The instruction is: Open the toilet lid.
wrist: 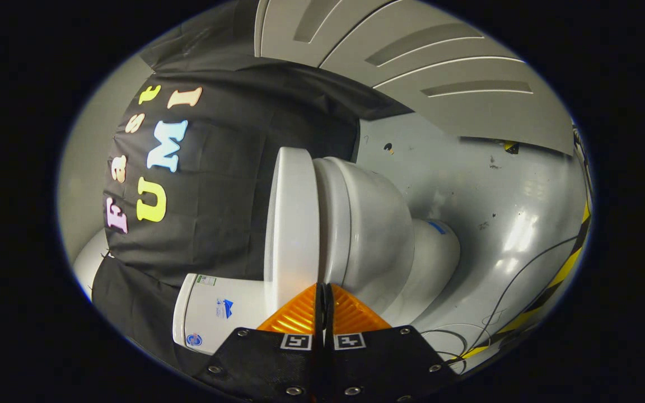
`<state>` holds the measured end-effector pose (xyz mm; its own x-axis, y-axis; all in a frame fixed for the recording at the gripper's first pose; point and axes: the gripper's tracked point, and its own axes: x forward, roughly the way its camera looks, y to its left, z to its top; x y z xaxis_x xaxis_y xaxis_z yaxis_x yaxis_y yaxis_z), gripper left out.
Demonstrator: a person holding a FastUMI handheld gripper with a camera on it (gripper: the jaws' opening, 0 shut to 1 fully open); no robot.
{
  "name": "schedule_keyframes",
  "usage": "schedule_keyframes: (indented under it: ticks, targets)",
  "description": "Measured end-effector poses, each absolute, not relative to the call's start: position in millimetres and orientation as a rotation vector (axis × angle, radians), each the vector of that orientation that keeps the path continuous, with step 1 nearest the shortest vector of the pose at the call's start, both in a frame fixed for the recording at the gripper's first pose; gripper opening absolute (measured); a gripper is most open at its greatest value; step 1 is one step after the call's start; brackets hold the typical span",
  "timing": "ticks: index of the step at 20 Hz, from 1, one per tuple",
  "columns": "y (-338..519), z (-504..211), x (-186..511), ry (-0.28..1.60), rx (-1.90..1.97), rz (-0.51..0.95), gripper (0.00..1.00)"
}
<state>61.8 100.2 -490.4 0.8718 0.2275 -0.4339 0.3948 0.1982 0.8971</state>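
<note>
Gripper view, camera rolled sideways so the floor runs down one side. The gripper (322,291) has its fingers pressed together with nothing between them, tips sitting right at the seam where the toilet lid (291,224) meets the seat and bowl (367,224). Whether the tips actually touch the porcelain, can't tell. Lid looks down, flat on the seat, so the task reads as not yet done. The tank (216,313) sits behind the lid, next to the fingers, with stickers on it. For the step in hand: likely best to work the closed tips under the lid's front lip at that seam, then swing the lid up toward the tank in an arc around the hinge, keeping contact light so the tips don't slip off the smooth edge; slipping is the main risk here. The toilet stands on a glossy grey floor (501,212) with scuff marks. A thin black cable (515,280) loops across the floor, and yellow-black hazard tape (563,274) runs along its far edge. Black cloth wall (216,168) behind the tank, grey panelled structure (412,56) beyond.
</note>
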Motion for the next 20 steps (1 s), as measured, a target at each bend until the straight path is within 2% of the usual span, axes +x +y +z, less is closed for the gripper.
schedule_keyframes:
  ticks: [13, 20]
  targets:
    - [97.8, -488.2, 65.4, 0.571, 1.241, -0.129, 0.0]
    - [97.4, -479.4, 63.3, 0.612, 1.125, -0.187, 0.0]
